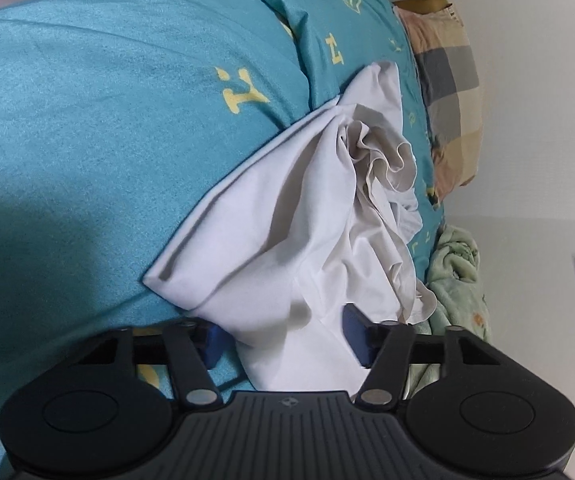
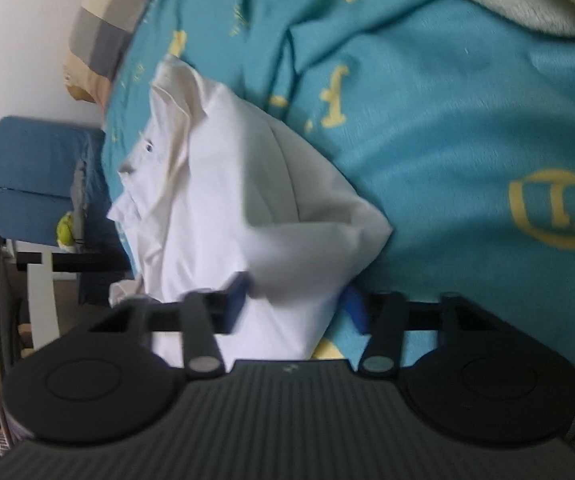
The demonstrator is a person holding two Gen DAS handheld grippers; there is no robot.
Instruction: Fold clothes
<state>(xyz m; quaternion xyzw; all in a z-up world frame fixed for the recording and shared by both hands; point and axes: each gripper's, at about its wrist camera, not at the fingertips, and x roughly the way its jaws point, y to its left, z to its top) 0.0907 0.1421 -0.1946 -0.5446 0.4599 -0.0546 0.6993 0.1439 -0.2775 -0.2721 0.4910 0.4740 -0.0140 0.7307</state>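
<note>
The left gripper (image 1: 285,338) tilts downward, its two blue pads (image 1: 353,334) standing partly apart with white cloth (image 1: 287,240) bunched between them; whether they press on it cannot be told. The right gripper (image 2: 295,304) also tilts downward, blurred, its blue pads (image 2: 237,302) partly apart with a fold of the same cloth between them, grip likewise unclear

The shirt (image 1: 287,216) is thin white cloth, smooth and matt, with a soft frilled edge. The bedcover (image 1: 99,120) is teal cloth with a light sheen and yellow printed letters. The blanket (image 1: 457,276) looks fluffy, like fleece. The pillow (image 1: 447,80) is checked woven cloth. The left gripper (image 1: 287,334) is matt black plastic, ribbed, with metal rivets and blue pads (image 1: 353,330).
</note>
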